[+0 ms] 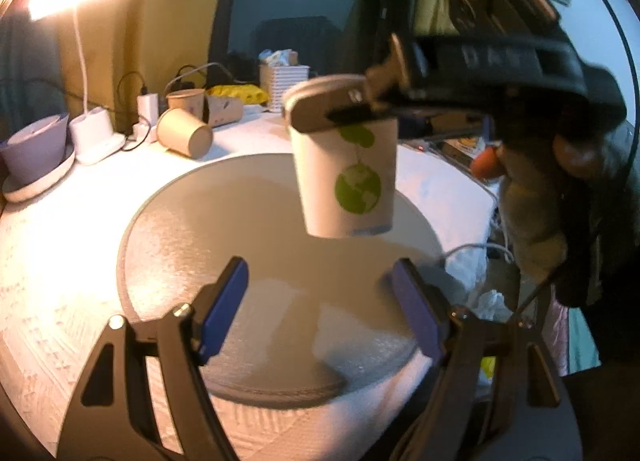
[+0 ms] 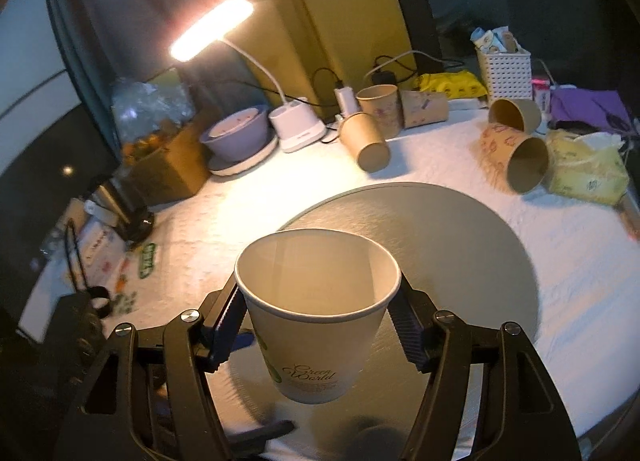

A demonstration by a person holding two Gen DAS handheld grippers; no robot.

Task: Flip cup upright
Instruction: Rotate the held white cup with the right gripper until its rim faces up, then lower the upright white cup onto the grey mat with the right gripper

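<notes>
1. Far left of the round grey mat (image 2: 460,229): lilac bowl on a white saucer (image 2: 239,133), with the white desk lamp (image 2: 298,127) just beside it, lit.
2. Left of the mat, beyond its far edge: plain brown paper cup (image 2: 366,143) lying on its side.
3. Over the near edge of the mat in the left wrist view: left gripper (image 1: 320,297), blue pads spread wide, holding nothing, well below the task's thing.
4. Above the middle of the mat: white paper cup with a green globe print (image 1: 347,171), mouth up, base clear of the mat, nearly plumb with a slight tilt.
5. Around that cup, just under the rim: right gripper (image 2: 316,313), pads pressing opposite sides of the wall, pinching the cup (image 2: 318,313).
6. Handling, as a judgement: light, thin-walled, easily dented; slick coated paper, so likely to slip under a loose pinch and to buckle under a hard one. Best hold high on the wall near the rolled rim, the stiffest part; base ring also firm.
7. Remaining, as a judgement: lowering onto the mat and letting go gently, since an empty cup tips readily.
8. Right of the mat: patterned brown paper cup (image 2: 516,161) on its side, yellow tissue pack (image 2: 588,173) just beside it.
</notes>
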